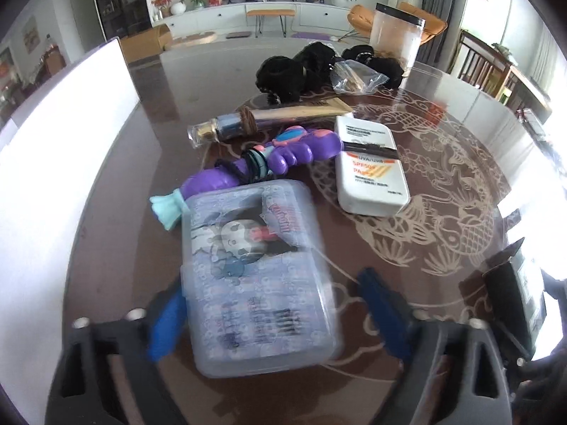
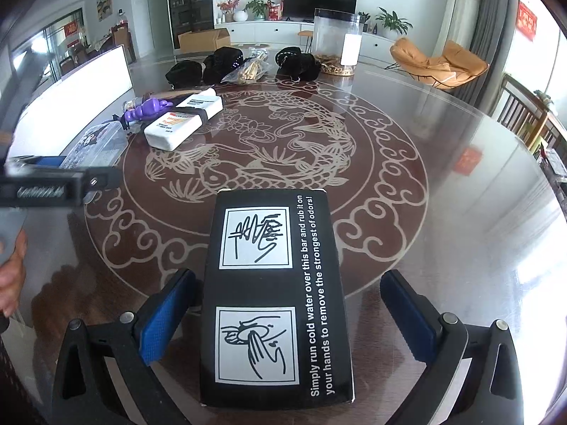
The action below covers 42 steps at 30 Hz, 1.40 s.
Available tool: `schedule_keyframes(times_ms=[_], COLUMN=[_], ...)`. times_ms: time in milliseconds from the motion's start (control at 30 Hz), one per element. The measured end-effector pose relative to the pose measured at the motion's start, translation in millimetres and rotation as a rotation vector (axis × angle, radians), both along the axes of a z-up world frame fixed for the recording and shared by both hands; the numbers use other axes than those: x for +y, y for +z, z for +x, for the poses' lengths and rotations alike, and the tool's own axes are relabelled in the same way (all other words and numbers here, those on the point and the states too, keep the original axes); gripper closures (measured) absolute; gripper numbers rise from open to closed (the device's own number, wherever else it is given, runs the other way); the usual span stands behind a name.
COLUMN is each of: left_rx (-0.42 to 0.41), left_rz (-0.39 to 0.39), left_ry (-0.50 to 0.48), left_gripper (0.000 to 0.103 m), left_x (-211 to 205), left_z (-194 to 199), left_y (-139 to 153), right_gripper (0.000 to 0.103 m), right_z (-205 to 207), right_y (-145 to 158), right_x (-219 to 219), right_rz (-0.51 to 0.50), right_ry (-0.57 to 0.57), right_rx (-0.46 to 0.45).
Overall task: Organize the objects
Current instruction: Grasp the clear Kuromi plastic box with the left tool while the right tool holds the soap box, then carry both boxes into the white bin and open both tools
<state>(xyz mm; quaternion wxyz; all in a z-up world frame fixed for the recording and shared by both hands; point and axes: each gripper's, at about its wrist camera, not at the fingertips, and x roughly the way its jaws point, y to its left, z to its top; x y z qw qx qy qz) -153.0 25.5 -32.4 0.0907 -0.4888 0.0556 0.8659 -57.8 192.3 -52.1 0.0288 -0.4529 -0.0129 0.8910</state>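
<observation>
My left gripper [image 1: 273, 310] is open around a translucent cartoon-print plastic case [image 1: 255, 279]; its left pad touches the case, the right pad stands apart. Beyond lie a purple toy [image 1: 269, 157], a white sunscreen bottle [image 1: 370, 166] and a glass perfume bottle [image 1: 226, 127]. My right gripper [image 2: 287, 313] is open with a black printed box [image 2: 274, 297] lying between its fingers, untouched. The case [image 2: 97, 145], toy [image 2: 147, 109] and sunscreen bottle [image 2: 184, 122] show at the left of the right wrist view, with the left gripper [image 2: 46, 180] there too.
Black hair scrunchies [image 1: 301, 71], a clear bag [image 1: 356, 78] and a clear jar [image 1: 397, 37] stand at the far side of the round glass table [image 2: 443, 212]. A white board [image 1: 53, 163] lies along the left. The black box [image 1: 514, 301] shows at the right edge.
</observation>
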Motion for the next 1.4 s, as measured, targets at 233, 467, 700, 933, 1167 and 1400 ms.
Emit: schedule_keyframes(times_ms=[233, 467, 700, 933, 1167, 1400], left_rx=[0.050, 0.062, 0.055, 0.061, 0.061, 0.057], left_rz=[0.008, 0.015, 0.020, 0.023, 0.022, 0.023], left_ry=[-0.071, -0.093, -0.079, -0.078, -0.079, -0.083], left_gripper=[0.043, 0.015, 0.000, 0.000, 0.000, 0.000], left_x=[2.0, -1.6, -7.1, -7.7, -7.8, -9.2], left_z=[44.9, 78.8, 74.2, 75.5, 75.2, 75.3], left_y=[1.1, -3.3, -9.0, -9.7, -9.8, -9.5], right_gripper=[0.000, 0.000, 0.000, 0.000, 0.000, 0.000], right_z=[0.1, 0.3, 0.5, 0.7, 0.5, 1.1], right_y=[-0.1, 0.1, 0.1, 0.2, -0.9, -1.0], right_x=[-1.0, -0.6, -0.5, -0.4, 1.6, 5.0], right_rz=[-0.003, -0.002, -0.002, -0.003, -0.022, -0.055], right_ry=[0.000, 0.000, 0.000, 0.001, -0.003, -0.005], right_rx=[0.000, 0.000, 0.000, 0.000, -0.005, -0.005])
